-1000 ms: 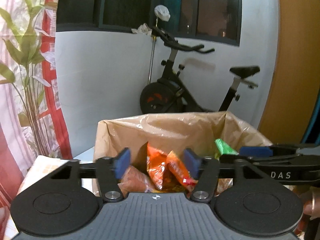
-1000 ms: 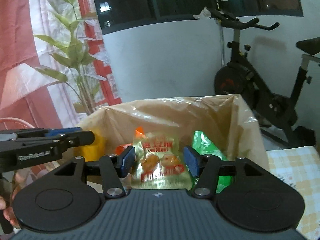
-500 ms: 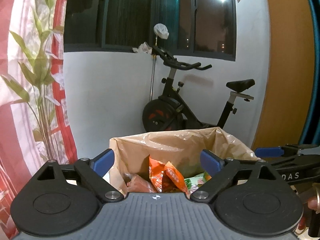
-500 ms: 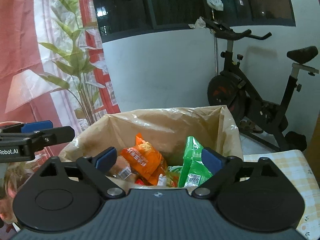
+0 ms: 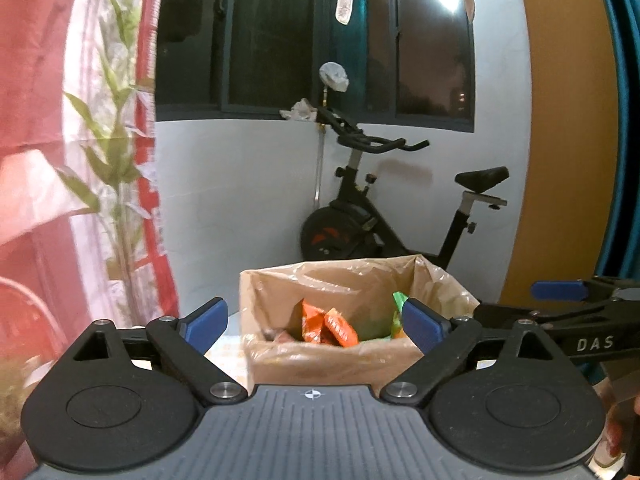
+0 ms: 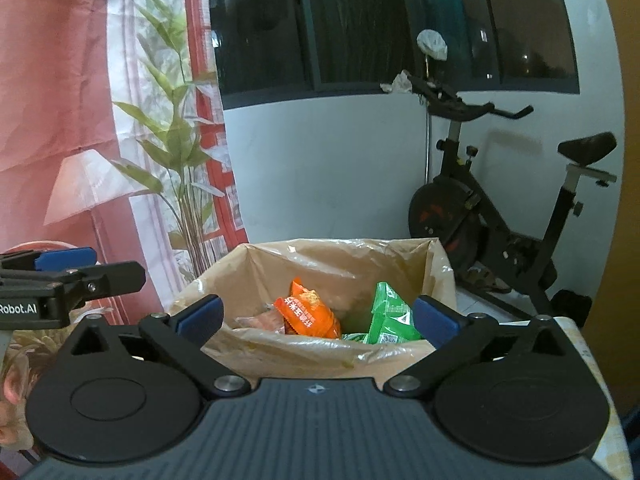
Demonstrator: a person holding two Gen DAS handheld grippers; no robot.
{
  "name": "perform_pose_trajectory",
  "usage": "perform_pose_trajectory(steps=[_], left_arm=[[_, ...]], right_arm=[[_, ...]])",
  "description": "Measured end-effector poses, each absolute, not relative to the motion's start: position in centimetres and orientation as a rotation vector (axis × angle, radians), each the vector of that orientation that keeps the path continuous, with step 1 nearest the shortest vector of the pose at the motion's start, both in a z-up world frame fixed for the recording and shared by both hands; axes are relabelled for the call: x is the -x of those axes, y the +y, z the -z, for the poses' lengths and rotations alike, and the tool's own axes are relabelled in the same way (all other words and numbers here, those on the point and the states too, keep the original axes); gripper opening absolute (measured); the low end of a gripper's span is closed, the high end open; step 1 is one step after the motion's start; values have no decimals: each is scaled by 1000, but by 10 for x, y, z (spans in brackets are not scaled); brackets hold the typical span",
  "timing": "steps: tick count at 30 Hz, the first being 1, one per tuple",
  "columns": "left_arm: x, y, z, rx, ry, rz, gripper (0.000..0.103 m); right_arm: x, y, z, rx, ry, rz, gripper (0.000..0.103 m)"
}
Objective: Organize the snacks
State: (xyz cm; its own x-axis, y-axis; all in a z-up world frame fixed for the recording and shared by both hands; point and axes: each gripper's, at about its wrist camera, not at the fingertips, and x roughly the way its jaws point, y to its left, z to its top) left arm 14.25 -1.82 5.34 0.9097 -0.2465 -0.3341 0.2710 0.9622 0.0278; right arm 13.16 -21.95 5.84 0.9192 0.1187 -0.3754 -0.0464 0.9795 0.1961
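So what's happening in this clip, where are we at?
A person is sorting snacks into a cardboard box lined with a plastic bag, a handheld gripper in each hand. Orange packets and green packets lie inside the box. The left gripper is open and holds nothing. The right gripper is opening, with nothing between its fingers. Both sit in front of the box, pointing at it.

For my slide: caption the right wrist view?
Right gripper opening, empty, above lined box holding orange and green snack packets.
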Motion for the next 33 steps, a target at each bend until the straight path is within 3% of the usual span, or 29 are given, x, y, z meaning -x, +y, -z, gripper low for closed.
perform_pose_trajectory(steps=[16,33], left_arm=[[-19,-16,-81,-162,229,104,99],[-14,-7,-79,-91,255,147,99]], right_arm=[[-15,-201,-90,-190,347,-19,103],[-4,-193,-87,-176,341,-2,103]])
